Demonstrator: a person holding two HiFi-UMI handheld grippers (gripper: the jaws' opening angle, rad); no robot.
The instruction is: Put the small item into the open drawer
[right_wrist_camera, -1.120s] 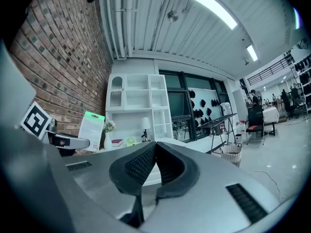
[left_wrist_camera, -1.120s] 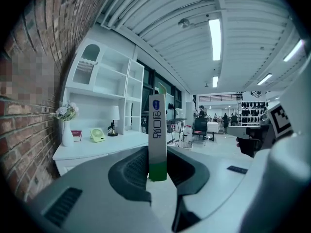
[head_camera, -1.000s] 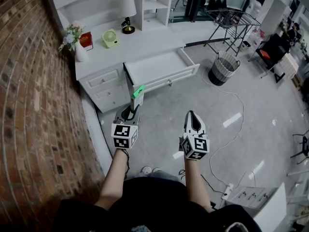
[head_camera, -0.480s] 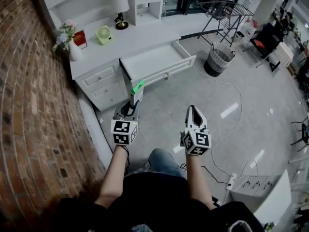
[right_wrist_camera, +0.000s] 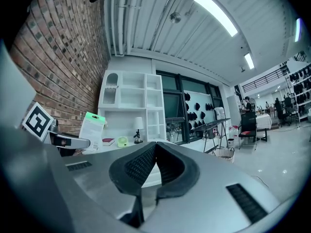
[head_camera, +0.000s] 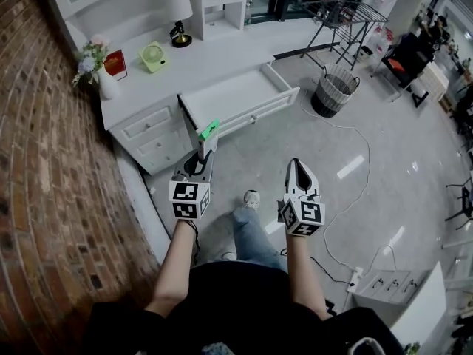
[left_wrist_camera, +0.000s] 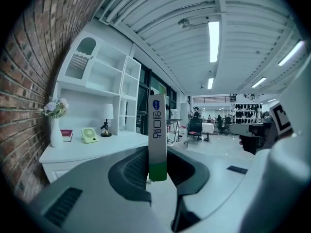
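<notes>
My left gripper (head_camera: 203, 158) is shut on a small flat white packet with a green end (head_camera: 208, 137), held upright. In the left gripper view the packet (left_wrist_camera: 157, 130) stands between the pads of the left gripper (left_wrist_camera: 156, 166). The open white drawer (head_camera: 236, 98) juts from the desk just beyond the packet, and nothing shows inside it. My right gripper (head_camera: 296, 166) hangs over the floor to the right, shut with nothing in it. In the right gripper view the pads of the right gripper (right_wrist_camera: 155, 152) meet, and the packet (right_wrist_camera: 92, 130) shows at the left.
A brick wall (head_camera: 44, 161) runs along the left. On the desk top stand a lamp (head_camera: 177, 9), a green fan (head_camera: 153, 56), a red box (head_camera: 114, 63) and a vase of flowers (head_camera: 92, 61). A basket (head_camera: 336, 98), a drying rack (head_camera: 347, 17) and a floor cable (head_camera: 355, 168) lie right.
The desk and drawer have drawn a little nearer and shifted left in view. The person's leg has stepped forward between the grippers. Both grippers keep their grip and spacing.
</notes>
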